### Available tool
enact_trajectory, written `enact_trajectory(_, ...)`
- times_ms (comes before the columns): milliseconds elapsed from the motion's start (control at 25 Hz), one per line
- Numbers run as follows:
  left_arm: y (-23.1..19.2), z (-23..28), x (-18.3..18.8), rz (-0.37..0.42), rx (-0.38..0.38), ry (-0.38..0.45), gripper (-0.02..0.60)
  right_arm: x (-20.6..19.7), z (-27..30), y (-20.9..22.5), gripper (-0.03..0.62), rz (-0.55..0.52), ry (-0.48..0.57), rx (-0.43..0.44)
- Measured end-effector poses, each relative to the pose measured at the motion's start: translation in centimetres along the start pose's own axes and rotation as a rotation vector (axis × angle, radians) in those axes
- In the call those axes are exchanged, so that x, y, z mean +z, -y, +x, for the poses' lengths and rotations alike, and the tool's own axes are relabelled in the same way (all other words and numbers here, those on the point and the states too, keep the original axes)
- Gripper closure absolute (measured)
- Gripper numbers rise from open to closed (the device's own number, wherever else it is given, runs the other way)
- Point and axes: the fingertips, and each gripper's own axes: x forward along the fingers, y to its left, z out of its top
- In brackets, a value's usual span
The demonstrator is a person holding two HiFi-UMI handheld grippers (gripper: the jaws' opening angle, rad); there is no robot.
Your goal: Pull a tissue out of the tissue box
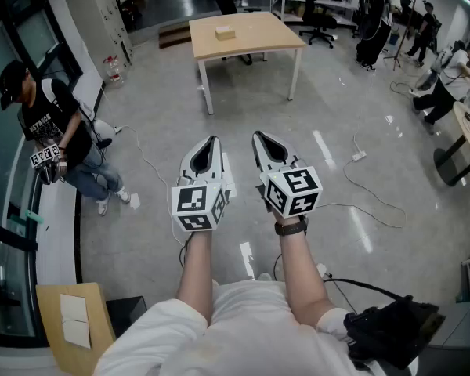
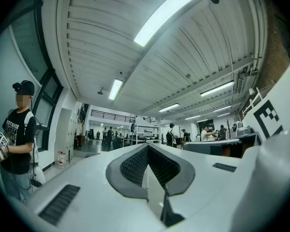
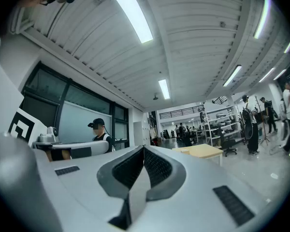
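Left gripper [image 1: 211, 143] and right gripper [image 1: 260, 138] are clenched empty, well apart from the table [image 1: 251, 41]. Its small box [image 1: 225, 32] is probably the tissues. Next: walk over, open one.

Tally, head view.
- Grippers: 2, namely the left gripper [image 1: 212, 142] and the right gripper [image 1: 258, 137].
- Marker cubes [image 1: 197, 206]: 2, one on each gripper.
- Bare forearms [image 1: 200, 276]: 2.
- Wristwatch [image 1: 291, 227]: 1, on the right wrist.
- Wooden table [image 1: 266, 39]: 1 in full view.
- Tissue box [image 1: 225, 32]: 1, on that table.
- Person in a black cap [image 1: 51, 131]: 1, at the left by the windows.
- Other people [image 1: 446, 73]: at least 3 at the upper right; further ones too small to count.
- Black office chair [image 1: 319, 18]: 1 clearly seen.
- White sheets [image 1: 74, 319]: 2, lower left.
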Motion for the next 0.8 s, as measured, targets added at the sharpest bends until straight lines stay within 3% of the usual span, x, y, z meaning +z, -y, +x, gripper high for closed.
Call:
enact_trajectory(360,1.7,1.8,-2.7,-0.013,0.0,-0.014,0.578,-1.2,-0.4,2.5,0.589,0.041,0.063,0.017)
enact_trajectory(520,3.5,2.9,-2.4,-0.007,0.005,-0.032,0.578,-1.2,-0.7,4.7,0.589,0.07,0.027,0.01)
enact_trajectory(800,2.9,3.8,-3.4,-0.027,0.045,-0.054,0.578,-2.1,-0.1,4.6,0.591,0.079,0.009,0.045)
